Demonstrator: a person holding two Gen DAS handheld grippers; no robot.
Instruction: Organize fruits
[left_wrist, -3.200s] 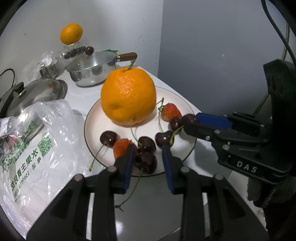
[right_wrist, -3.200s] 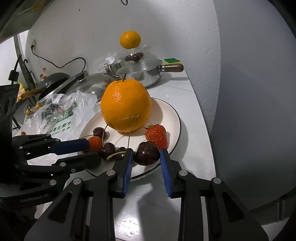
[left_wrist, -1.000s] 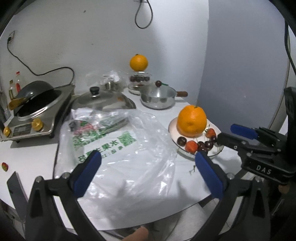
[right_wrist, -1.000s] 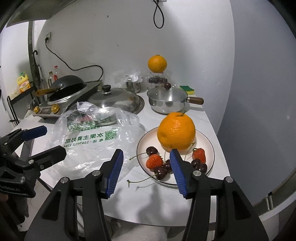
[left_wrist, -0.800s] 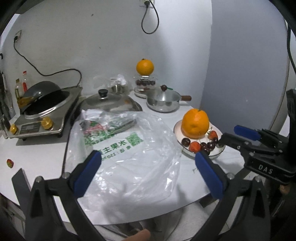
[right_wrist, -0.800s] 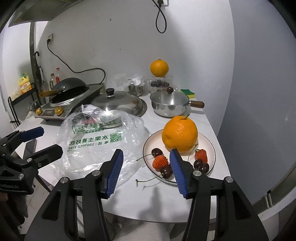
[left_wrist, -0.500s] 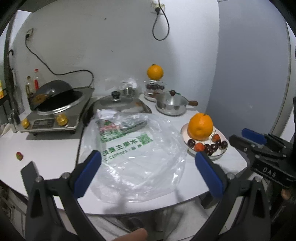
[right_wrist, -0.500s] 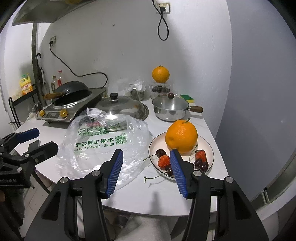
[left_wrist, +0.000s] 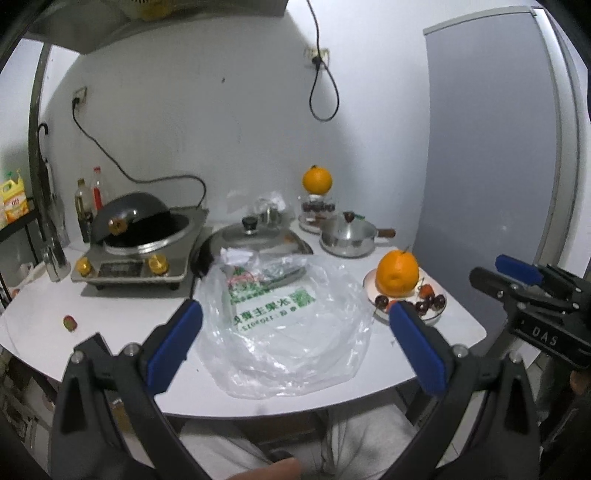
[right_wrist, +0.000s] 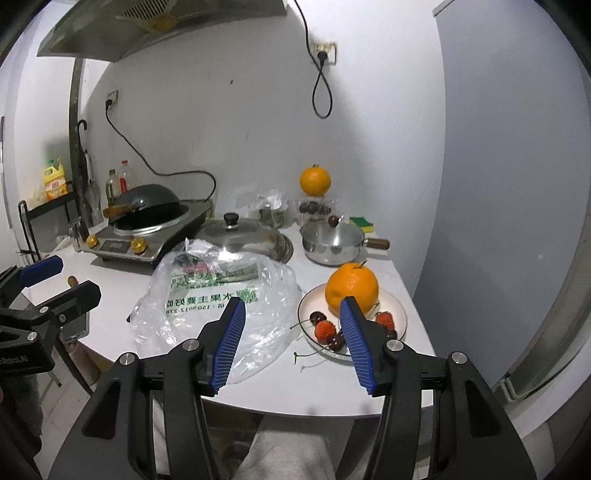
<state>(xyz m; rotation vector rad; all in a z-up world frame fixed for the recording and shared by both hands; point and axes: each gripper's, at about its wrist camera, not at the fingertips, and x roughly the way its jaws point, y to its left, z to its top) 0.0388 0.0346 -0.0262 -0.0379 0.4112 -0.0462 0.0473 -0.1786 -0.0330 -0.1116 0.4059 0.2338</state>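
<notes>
Right now the fruit sits on a white plate (right_wrist: 400, 314) at the right end of the round white table (right_wrist: 110, 266): a big orange (right_wrist: 351, 286) at the plate's back, cherries (right_wrist: 317, 316) and strawberries (right_wrist: 325, 328) just in front of it. My right gripper (right_wrist: 291, 341) hangs off the table's near edge, jaws apart and holding nothing, the plate beyond and partly behind my right-hand finger. My left gripper (left_wrist: 293, 345) is spread wide and empty, well short of the plate, which lies past its right finger. Left of the plate sprawls a clear plastic bag (left_wrist: 291, 325) with green print. Behind the plate stands a steel saucepan (right_wrist: 332, 242), and behind that a second orange (right_wrist: 314, 181) on a glass jar (right_wrist: 314, 209).
</notes>
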